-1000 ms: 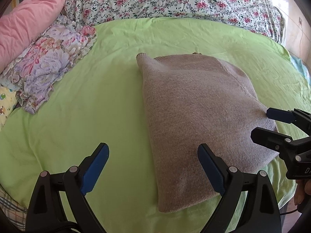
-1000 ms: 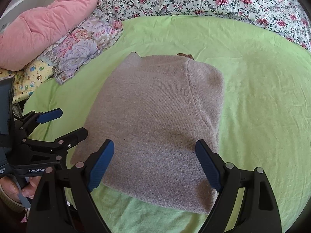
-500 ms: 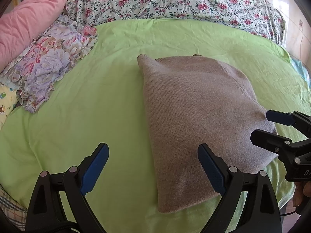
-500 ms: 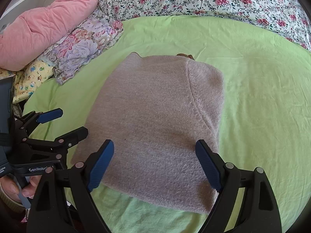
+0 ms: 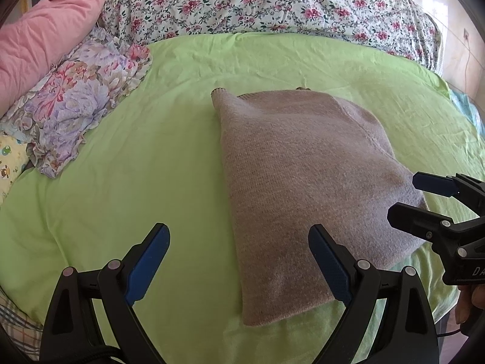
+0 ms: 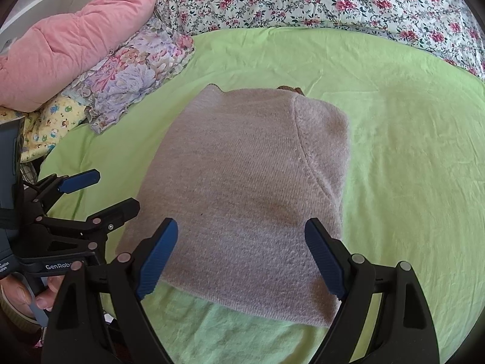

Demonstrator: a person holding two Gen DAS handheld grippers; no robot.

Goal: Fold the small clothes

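A small mauve-grey knitted sweater (image 5: 303, 182) lies folded into a rectangle on the green sheet (image 5: 136, 166); it also shows in the right wrist view (image 6: 242, 188). My left gripper (image 5: 239, 257) is open and empty, held over the sweater's near left edge. My right gripper (image 6: 241, 256) is open and empty, held over the sweater's near edge. Each gripper shows in the other's view: the right one (image 5: 424, 197) at the sweater's right side, the left one (image 6: 97, 194) at its left side.
A lilac floral pillow (image 5: 75, 103) and a pink quilt (image 5: 39, 39) lie at the far left. A floral duvet (image 5: 272, 3) runs along the back. A yellow printed cloth (image 6: 51, 121) lies at the left edge. The bed's near edge is just below the grippers.
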